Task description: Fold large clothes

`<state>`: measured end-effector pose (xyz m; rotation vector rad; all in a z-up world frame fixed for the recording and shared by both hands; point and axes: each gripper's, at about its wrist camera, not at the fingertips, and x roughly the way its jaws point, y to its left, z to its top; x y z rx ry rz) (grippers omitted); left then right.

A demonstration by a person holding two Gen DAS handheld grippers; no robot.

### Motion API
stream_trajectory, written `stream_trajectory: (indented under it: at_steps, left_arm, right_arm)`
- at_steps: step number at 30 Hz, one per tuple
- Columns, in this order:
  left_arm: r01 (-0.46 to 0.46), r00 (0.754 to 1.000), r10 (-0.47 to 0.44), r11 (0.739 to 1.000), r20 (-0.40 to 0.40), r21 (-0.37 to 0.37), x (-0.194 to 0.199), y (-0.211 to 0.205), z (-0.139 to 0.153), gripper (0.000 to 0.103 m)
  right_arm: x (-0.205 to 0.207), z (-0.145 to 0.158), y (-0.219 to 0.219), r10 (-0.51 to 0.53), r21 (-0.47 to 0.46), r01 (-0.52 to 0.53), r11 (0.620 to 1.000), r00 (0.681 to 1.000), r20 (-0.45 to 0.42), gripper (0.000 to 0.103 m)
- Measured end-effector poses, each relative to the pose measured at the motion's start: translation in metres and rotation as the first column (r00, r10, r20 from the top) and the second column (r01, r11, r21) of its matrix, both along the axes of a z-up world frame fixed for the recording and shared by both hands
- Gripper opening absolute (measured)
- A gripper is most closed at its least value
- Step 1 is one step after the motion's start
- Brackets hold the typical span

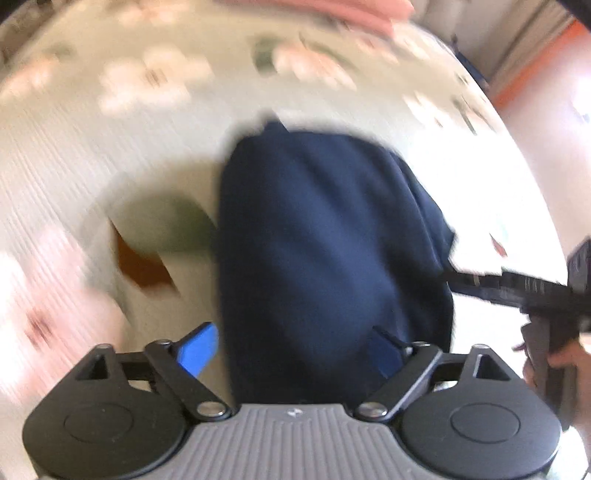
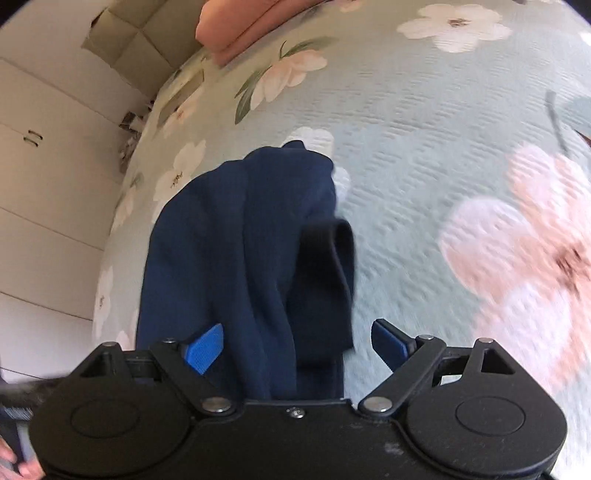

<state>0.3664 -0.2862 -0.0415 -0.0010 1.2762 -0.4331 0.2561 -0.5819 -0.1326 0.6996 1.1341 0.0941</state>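
A dark navy garment [image 1: 325,236] hangs bunched between the blue pads of my left gripper [image 1: 291,350], above a floral bedspread [image 1: 110,147]. The left view is blurred by motion. In the right wrist view the same navy garment [image 2: 240,251] drapes between the blue pads of my right gripper [image 2: 295,347], with a darker cuff or band [image 2: 328,273] folded over it. The jaws of both grippers stand wide apart with cloth running through the gap. The right gripper also shows in the left wrist view [image 1: 546,295] at the right edge, held by a hand.
A pale green bedspread with pink and white flowers [image 2: 443,147] fills both views. A folded pink cloth [image 2: 243,26] lies at the far end of the bed. White cupboard doors [image 2: 44,184] stand left of the bed. A brown and green patch [image 1: 147,251] shows on the bedspread.
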Motion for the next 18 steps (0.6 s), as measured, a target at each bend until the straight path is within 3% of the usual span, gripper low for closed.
stream_trajectory:
  at_steps: [3, 4, 6, 7, 8, 9, 10, 13, 18]
  left_arm:
    - [-0.008, 1.0, 0.009, 0.995, -0.002, 0.104, 0.038, -0.005, -0.027, 0.094]
    - [-0.012, 0.999, 0.015, 0.998, -0.044, 0.066, 0.049, -0.004, -0.041, 0.096]
    - [-0.062, 0.988, 0.048, 0.994, -0.148, -0.09, 0.064, 0.002, -0.064, 0.096]
    - [-0.075, 0.982, 0.045, 0.985, -0.185, -0.158, 0.068, 0.002, -0.073, 0.09]
    - [-0.066, 0.981, 0.03, 0.981, -0.193, -0.184, 0.069, -0.001, -0.079, 0.087]
    - [-0.022, 0.988, 0.0, 0.99, -0.157, -0.138, 0.067, -0.01, -0.078, 0.081]
    - [0.032, 0.992, -0.044, 0.994, -0.117, -0.101, 0.062, -0.018, -0.073, 0.074]
    - [0.062, 0.995, -0.074, 0.986, -0.072, -0.157, 0.053, -0.01, -0.051, 0.063]
    - [0.091, 0.996, -0.088, 0.974, 0.023, -0.209, 0.022, 0.026, 0.007, 0.063]
  right_arm:
    - [0.016, -0.027, 0.011, 0.021, 0.008, -0.021, 1.0, 0.997, -0.07, 0.103]
    - [0.018, -0.041, 0.011, 0.01, 0.049, -0.006, 0.999, 0.996, -0.093, 0.103]
    - [0.018, -0.059, 0.003, -0.09, 0.152, 0.105, 0.983, 0.99, -0.107, 0.103]
    - [0.016, -0.06, 0.002, -0.123, 0.179, 0.135, 0.975, 0.989, -0.079, 0.103]
    - [0.013, -0.059, 0.007, -0.131, 0.197, 0.138, 0.971, 0.99, -0.05, 0.096]
    - [0.01, -0.055, 0.012, -0.148, 0.209, 0.152, 0.966, 0.988, -0.032, 0.065]
    - [0.006, -0.05, 0.02, -0.175, 0.211, 0.177, 0.961, 0.984, -0.024, 0.061]
    - [-0.009, -0.018, 0.039, -0.178, 0.194, 0.165, 0.967, 0.983, 0.048, 0.055]
    - [-0.045, 0.034, 0.061, -0.134, 0.24, 0.099, 0.966, 0.982, 0.133, 0.054]
